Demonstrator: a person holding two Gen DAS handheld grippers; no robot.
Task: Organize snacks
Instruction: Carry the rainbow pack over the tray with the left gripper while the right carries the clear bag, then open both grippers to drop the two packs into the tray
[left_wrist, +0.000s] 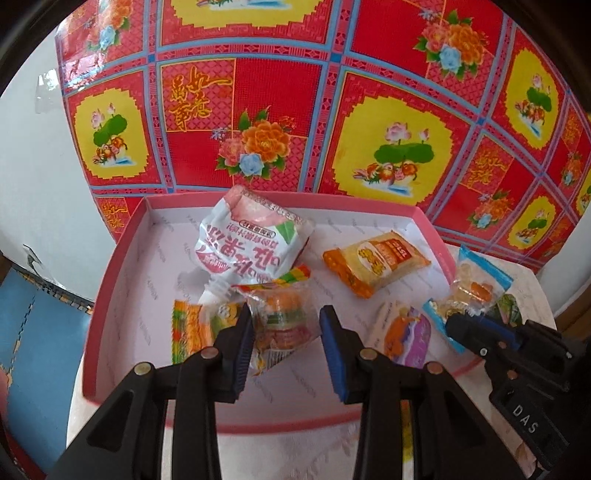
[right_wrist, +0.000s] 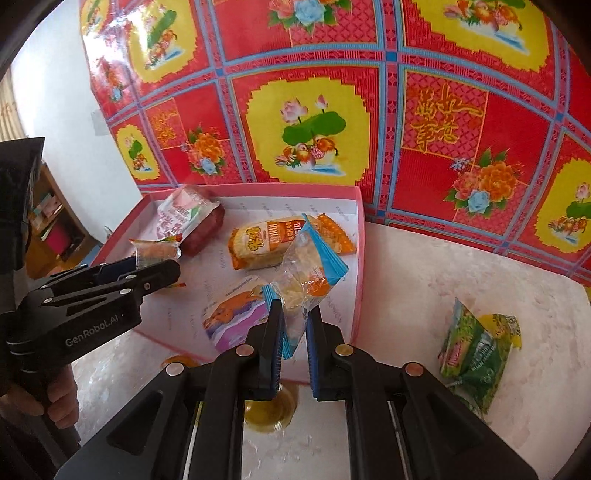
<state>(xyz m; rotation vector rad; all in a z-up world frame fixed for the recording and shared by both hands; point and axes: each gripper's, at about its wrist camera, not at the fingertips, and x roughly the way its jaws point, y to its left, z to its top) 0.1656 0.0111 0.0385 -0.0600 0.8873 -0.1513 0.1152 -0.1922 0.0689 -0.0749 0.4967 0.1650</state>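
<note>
Left tool (left_wrist: 286, 338) gripped a clear burger-candy packet (left_wrist: 284, 321) over the pink tray (left_wrist: 110, 295), jaws narrowly apart around it; white pouch (left_wrist: 251, 236) and orange packet (left_wrist: 375, 264) lay inside, we noted. Right view: right tool (right_wrist: 295, 332) was clamped on a blue-edged clear snack bag (right_wrist: 306, 269) above the tray's near corner; green packet (right_wrist: 476, 354) sat apart on the table (right_wrist: 424, 277).

right hand-held gripper (right_wrist: 295, 339) clamps a clear blue-edged snack packet (right_wrist: 308, 269) over the pink tray (right_wrist: 360, 258). left hand-held gripper (right_wrist: 157, 267) reaches in, jaws around a small wrapped candy (right_wrist: 155, 253). a green packet (right_wrist: 476, 354) lies on the worktop (right_wrist: 424, 280), apart from the tray.
</note>
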